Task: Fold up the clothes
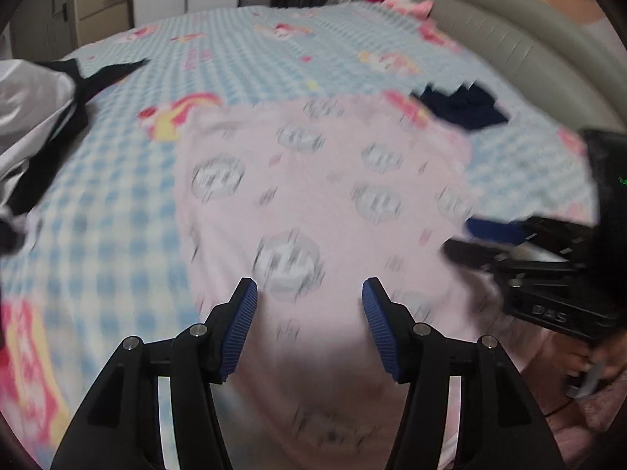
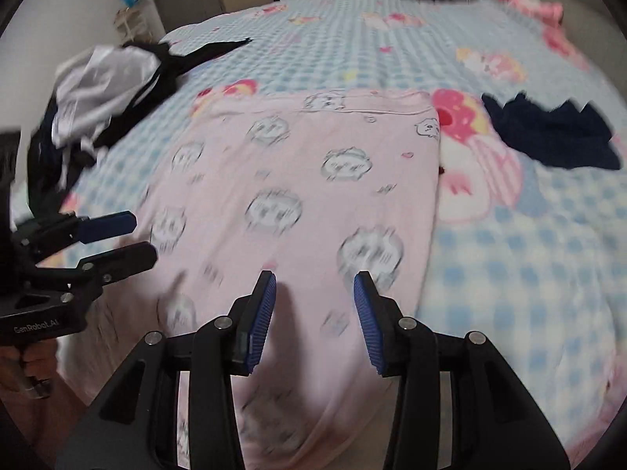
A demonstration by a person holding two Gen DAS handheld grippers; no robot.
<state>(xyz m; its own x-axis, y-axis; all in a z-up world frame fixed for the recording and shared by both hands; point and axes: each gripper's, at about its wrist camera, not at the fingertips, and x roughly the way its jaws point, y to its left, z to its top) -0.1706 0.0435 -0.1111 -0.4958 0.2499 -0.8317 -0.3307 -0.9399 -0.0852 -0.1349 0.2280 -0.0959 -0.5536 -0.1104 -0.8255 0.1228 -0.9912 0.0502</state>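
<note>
A pink garment (image 1: 321,196) with grey cartoon faces lies flat on the checked bed; it also shows in the right wrist view (image 2: 305,203). My left gripper (image 1: 309,293) is open and empty above the garment's near part. It shows from the side in the right wrist view (image 2: 141,239), at the garment's left edge. My right gripper (image 2: 314,286) is open and empty above the garment's near right part. It shows in the left wrist view (image 1: 470,239), at the garment's right edge. Both views are blurred by motion.
A blue-checked sheet (image 2: 509,258) with pink cartoon prints covers the bed. A black and white clothes pile (image 2: 98,94) lies at the left. A dark navy garment (image 2: 556,137) lies at the right. A padded headboard (image 1: 509,39) runs along the far right.
</note>
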